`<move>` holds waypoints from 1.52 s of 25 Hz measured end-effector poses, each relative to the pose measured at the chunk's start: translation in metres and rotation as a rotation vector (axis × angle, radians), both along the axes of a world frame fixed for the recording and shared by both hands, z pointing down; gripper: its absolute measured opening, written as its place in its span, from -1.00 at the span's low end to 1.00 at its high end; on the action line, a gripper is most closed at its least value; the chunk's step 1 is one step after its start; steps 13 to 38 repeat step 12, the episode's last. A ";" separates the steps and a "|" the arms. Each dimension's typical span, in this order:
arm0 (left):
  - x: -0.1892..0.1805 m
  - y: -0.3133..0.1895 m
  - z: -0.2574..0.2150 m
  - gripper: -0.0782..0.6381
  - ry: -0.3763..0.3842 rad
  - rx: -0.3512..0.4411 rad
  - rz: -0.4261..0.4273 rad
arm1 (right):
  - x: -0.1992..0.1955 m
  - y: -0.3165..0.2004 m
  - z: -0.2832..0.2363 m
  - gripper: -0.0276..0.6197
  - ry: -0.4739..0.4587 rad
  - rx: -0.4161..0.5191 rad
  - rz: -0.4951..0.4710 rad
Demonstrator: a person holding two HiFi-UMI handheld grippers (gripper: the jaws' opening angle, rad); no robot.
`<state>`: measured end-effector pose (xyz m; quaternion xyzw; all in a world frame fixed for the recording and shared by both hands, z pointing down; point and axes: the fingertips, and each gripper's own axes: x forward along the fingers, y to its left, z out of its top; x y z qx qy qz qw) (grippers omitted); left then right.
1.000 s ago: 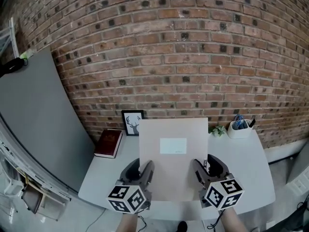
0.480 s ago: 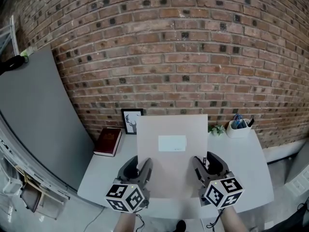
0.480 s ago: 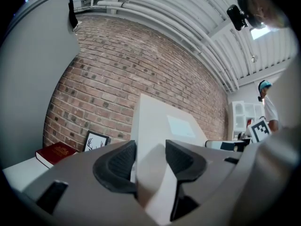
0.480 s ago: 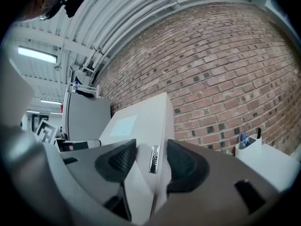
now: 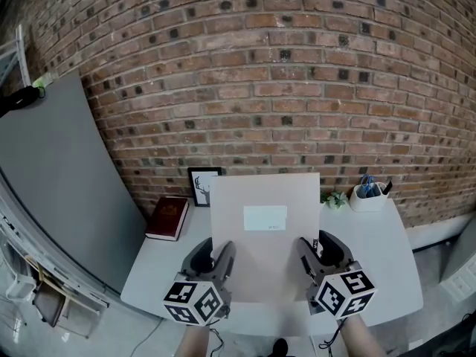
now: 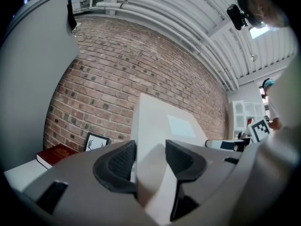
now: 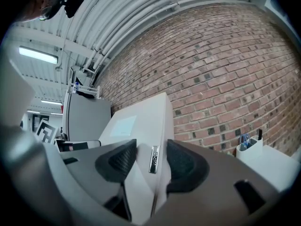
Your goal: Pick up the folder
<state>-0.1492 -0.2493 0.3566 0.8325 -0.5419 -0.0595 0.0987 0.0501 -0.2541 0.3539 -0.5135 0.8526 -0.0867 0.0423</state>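
Note:
A beige folder [image 5: 265, 236] with a pale label hangs above the white table [image 5: 379, 251], its face towards me. My left gripper [image 5: 214, 255] grips its lower left edge, and in the left gripper view the folder [image 6: 160, 121] runs between the pads of that gripper [image 6: 150, 154]. My right gripper [image 5: 318, 250] grips the lower right edge. Its jaws are closing, and in the right gripper view the folder's spine [image 7: 141, 121] sits between them [image 7: 151, 157], pressed on both sides.
On the table by the brick wall are a red book [image 5: 167, 219], a framed deer picture [image 5: 202, 187], a small plant [image 5: 336, 199] and a white pen cup [image 5: 370, 195]. A tall grey panel [image 5: 52, 184] stands to the left.
The folder's top edge sits a little higher and further left than a second ago. Both grippers keep their places at its lower edges.

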 end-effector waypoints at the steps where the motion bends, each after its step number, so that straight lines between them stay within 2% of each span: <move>1: 0.000 0.000 0.000 -0.22 0.000 0.000 -0.001 | 0.000 0.000 0.000 -0.29 -0.001 0.002 0.000; 38: 0.000 -0.002 0.005 -0.22 -0.011 -0.008 -0.012 | 0.000 -0.002 0.007 -0.29 -0.018 -0.009 0.003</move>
